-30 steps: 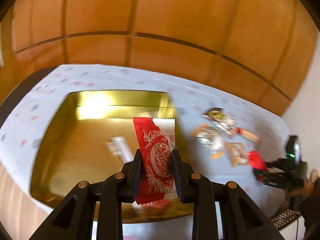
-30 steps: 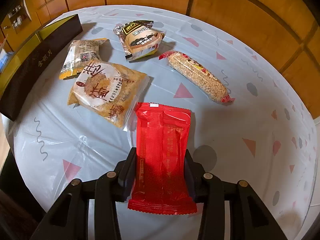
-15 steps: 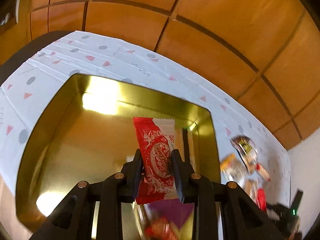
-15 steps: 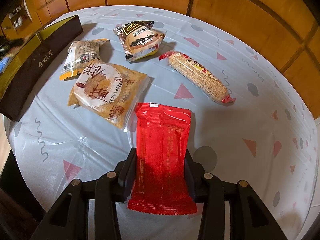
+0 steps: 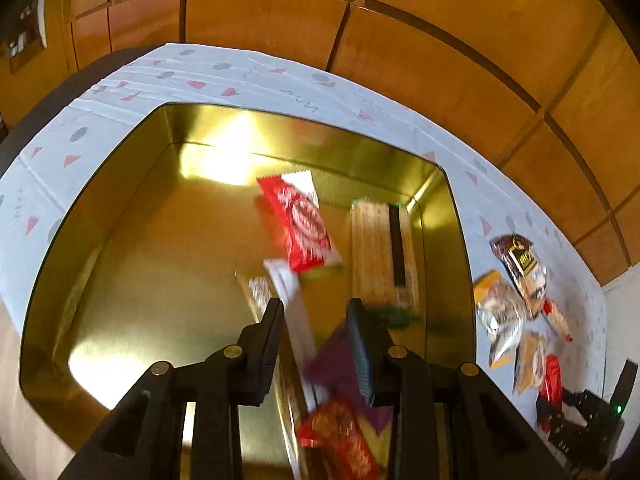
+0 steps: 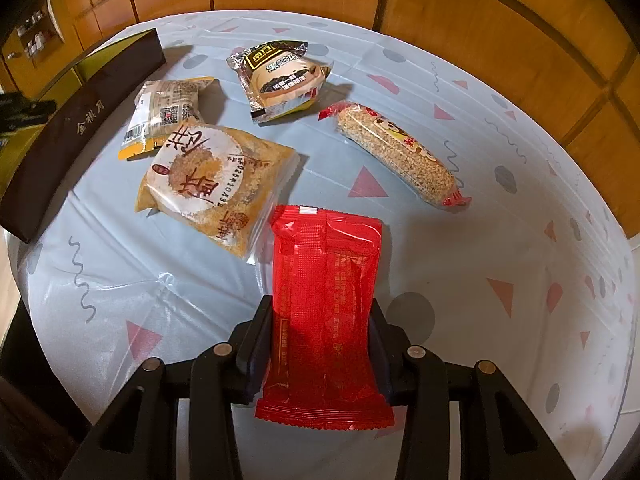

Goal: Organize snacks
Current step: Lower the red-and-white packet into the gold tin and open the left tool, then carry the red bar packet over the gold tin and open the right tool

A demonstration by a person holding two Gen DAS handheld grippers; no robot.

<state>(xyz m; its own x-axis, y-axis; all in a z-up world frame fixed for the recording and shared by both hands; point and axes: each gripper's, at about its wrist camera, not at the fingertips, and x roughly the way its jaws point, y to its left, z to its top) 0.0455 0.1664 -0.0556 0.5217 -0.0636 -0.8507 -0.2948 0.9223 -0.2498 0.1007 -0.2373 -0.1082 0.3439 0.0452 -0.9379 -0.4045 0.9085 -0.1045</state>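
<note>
Your left gripper [image 5: 316,344] has just been opening; its jaws stand slightly apart with nothing between them, and the red-and-white wafer packet [image 5: 298,226] lies blurred beyond them inside the gold tin [image 5: 120,208]. Your right gripper [image 6: 320,344] is clamped on the red packet [image 6: 324,292] over the tablecloth [image 6: 500,240]. Swing that packet left carelessly and it may clip the sesame cake bag [image 6: 212,184] or the tin's dark wall [image 6: 80,128].
</note>
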